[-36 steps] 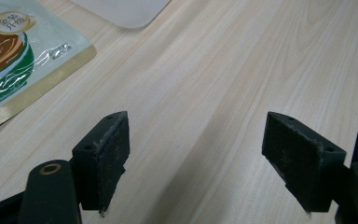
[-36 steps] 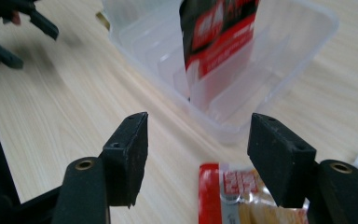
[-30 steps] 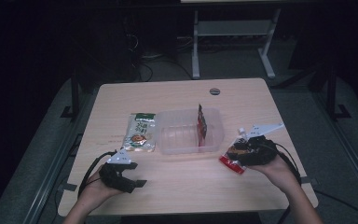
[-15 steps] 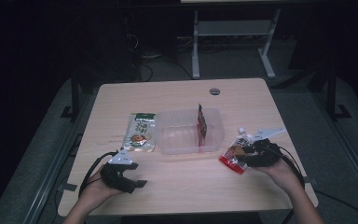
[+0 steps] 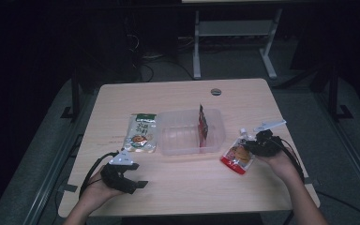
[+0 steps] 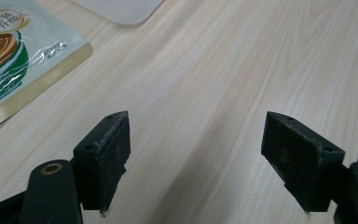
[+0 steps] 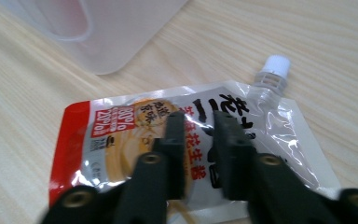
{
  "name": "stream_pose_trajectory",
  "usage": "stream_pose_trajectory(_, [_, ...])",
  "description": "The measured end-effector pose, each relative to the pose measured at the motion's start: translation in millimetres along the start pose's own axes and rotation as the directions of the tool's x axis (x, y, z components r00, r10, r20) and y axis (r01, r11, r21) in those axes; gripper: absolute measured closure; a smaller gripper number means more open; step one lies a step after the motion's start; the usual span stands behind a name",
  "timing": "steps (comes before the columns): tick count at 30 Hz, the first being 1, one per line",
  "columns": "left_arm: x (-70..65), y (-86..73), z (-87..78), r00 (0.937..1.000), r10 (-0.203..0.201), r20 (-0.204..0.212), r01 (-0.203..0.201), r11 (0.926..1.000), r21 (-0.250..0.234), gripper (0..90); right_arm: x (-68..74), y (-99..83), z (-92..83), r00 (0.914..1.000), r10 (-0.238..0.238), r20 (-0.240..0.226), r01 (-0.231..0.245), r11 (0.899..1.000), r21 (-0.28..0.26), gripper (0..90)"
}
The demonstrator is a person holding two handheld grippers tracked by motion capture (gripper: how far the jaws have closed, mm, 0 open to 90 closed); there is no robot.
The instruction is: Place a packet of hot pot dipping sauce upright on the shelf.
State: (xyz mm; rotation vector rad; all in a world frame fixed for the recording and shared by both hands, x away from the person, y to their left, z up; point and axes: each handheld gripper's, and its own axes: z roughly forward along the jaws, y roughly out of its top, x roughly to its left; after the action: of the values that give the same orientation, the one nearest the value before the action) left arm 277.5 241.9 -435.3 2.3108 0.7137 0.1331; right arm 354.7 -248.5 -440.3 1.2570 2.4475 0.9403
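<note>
Right claw (image 5: 254, 146) shifted slightly nearer, jaws nearly closed over red spouted pouch (image 5: 236, 155) flat on tabletop (image 5: 243, 96), beside clear tray (image 5: 190, 133). Left claw (image 6: 196, 163) released, hovering near green pouch (image 5: 141, 133).

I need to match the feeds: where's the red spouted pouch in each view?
High view: red spouted pouch lies right of the clear tub, at the right claw.
Left gripper view: not in it.
Right gripper view: centre, under the claw.
Shared landmark: the clear tub, upper left there.
</note>
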Motion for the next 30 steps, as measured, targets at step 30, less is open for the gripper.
stream_pose_trajectory(30, [-1.0, 0.6, -0.7, 0.9999, 0.011, -0.001, -0.011, 0.9999, 0.003, 23.6, 55.9, -8.3, 14.3, 0.9821, -0.122, -0.143, 0.141, 0.982, 0.128, 89.9])
